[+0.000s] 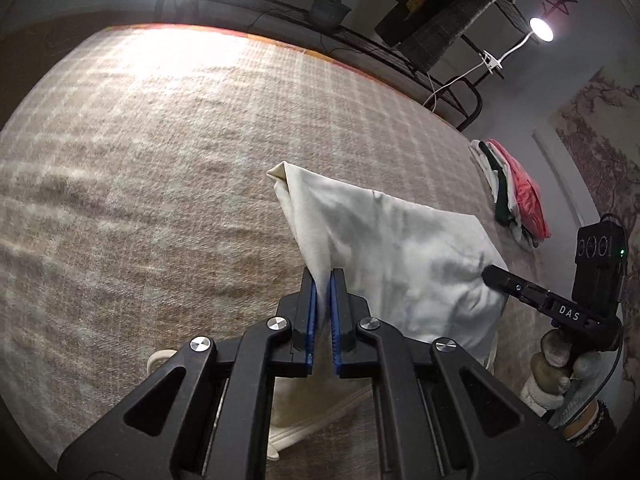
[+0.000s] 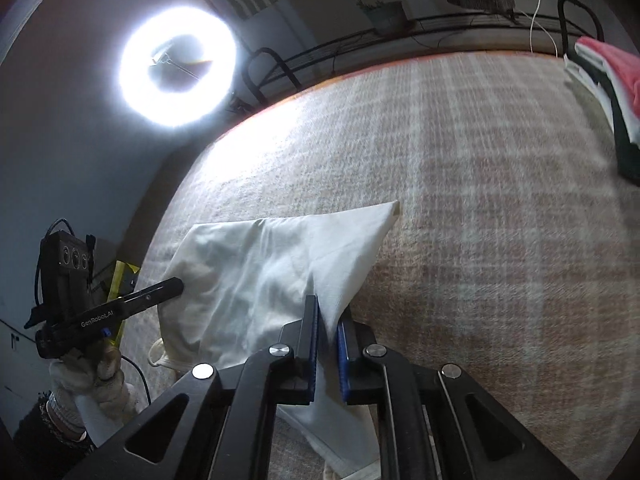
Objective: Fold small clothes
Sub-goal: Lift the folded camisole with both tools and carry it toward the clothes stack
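Observation:
A small cream-white garment (image 1: pixel 400 248) hangs lifted above a beige plaid blanket (image 1: pixel 140 184), its lower part trailing on the blanket. My left gripper (image 1: pixel 323 280) is shut on the garment's left edge. My right gripper (image 2: pixel 329 316) is shut on its right edge; the garment (image 2: pixel 256 272) spreads between them. In the left wrist view the right gripper (image 1: pixel 486 274) touches the cloth from the right. In the right wrist view the left gripper (image 2: pixel 178 283) meets the cloth from the left.
A stack of folded clothes (image 1: pixel 516 196), red on top, lies at the blanket's right edge and also shows in the right wrist view (image 2: pixel 608 92). A black metal rail (image 1: pixel 360 44) runs behind the blanket. A ring light (image 2: pixel 176 66) shines at the left.

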The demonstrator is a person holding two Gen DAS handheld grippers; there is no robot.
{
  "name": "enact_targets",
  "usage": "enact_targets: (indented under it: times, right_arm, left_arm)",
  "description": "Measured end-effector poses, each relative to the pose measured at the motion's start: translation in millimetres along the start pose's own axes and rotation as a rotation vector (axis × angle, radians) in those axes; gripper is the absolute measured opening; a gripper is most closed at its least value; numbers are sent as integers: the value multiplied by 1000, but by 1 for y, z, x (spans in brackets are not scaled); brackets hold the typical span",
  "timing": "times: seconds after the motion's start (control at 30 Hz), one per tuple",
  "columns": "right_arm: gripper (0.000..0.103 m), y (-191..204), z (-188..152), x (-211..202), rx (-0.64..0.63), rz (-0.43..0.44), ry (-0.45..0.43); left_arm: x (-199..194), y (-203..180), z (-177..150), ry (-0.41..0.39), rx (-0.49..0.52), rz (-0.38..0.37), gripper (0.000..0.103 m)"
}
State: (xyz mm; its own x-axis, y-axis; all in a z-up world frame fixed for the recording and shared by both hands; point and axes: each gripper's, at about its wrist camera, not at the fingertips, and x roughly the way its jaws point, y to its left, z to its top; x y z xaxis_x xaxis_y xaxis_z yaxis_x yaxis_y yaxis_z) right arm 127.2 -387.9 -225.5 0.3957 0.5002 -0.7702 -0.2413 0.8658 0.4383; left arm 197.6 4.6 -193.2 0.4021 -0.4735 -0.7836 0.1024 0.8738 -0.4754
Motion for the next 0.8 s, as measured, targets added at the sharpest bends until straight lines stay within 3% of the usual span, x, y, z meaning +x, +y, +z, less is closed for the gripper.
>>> enact_targets:
  times: [0.4, 0.8]
  right_arm:
    - [5, -38, 6, -71, 3, -73, -94]
    - [5, -115, 29, -157, 44, -165, -213]
  left_arm:
    - [9, -85, 20, -27, 134, -80, 4]
    - [72, -213, 55, -34, 238, -180, 4]
